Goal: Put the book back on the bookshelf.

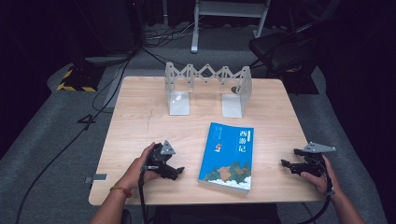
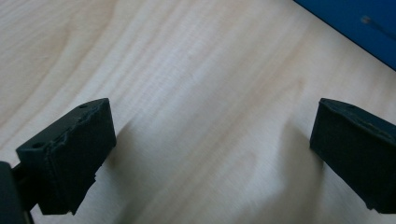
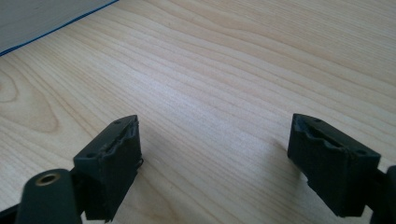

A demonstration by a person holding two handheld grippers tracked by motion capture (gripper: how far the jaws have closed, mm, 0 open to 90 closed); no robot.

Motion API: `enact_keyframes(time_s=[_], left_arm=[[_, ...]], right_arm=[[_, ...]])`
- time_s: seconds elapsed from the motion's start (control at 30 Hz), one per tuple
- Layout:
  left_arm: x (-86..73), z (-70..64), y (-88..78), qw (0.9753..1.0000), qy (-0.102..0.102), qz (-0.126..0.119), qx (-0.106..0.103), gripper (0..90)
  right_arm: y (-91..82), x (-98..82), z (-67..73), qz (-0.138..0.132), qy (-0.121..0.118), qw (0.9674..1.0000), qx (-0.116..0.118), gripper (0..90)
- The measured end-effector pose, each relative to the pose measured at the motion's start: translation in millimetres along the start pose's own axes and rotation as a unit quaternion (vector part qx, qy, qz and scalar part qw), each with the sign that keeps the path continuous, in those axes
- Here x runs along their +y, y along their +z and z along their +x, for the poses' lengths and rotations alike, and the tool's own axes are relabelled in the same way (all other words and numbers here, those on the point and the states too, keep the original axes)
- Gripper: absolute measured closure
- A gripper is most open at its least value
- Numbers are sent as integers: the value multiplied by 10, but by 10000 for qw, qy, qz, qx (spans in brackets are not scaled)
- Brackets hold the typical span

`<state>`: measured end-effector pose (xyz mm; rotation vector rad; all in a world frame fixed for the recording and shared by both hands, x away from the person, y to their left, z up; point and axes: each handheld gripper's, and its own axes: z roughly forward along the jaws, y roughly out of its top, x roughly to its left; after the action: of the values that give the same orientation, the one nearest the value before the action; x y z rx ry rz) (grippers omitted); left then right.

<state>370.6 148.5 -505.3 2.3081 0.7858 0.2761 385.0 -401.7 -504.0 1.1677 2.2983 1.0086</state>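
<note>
A blue book (image 1: pixel 227 157) lies flat near the front edge of the wooden table (image 1: pixel 140 116), its lower corners close to that edge. Bare wood runs from the book toward 12 o'clock up to a grey folding book rack (image 1: pixel 208 86) at the far edge, and there is free tabletop on both sides of the book.

The left gripper (image 1: pixel 173 172) rests on the table at the book's 9 o'clock, just beside its lower left corner, jaws wide apart over bare wood. The right gripper (image 1: pixel 286 164) sits at the book's 3 o'clock, a little farther off, near the table's right edge, jaws also spread with nothing between them.

In the left gripper view the book is cut off at 1 o'clock; in the right gripper view its page edge is cropped at 10 o'clock. The cover print is too small to read.
</note>
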Motion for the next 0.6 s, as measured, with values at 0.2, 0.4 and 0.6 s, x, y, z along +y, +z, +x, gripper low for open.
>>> enact_keyframes(time_s=[0.2,0.4,0.6], left_arm=[[-35,-40,-29,10000,-48,4,37,6],[-46,-65,-39,10000,-56,-6,63,5],[-32,-37,-24,9999,115,-12,-88,5]], right_arm=[[25,26,21,14,-22,10000,23,180],[52,108,52,216,-355,9987,279,185],[225,388,217,307,-1066,9923,545,246]])
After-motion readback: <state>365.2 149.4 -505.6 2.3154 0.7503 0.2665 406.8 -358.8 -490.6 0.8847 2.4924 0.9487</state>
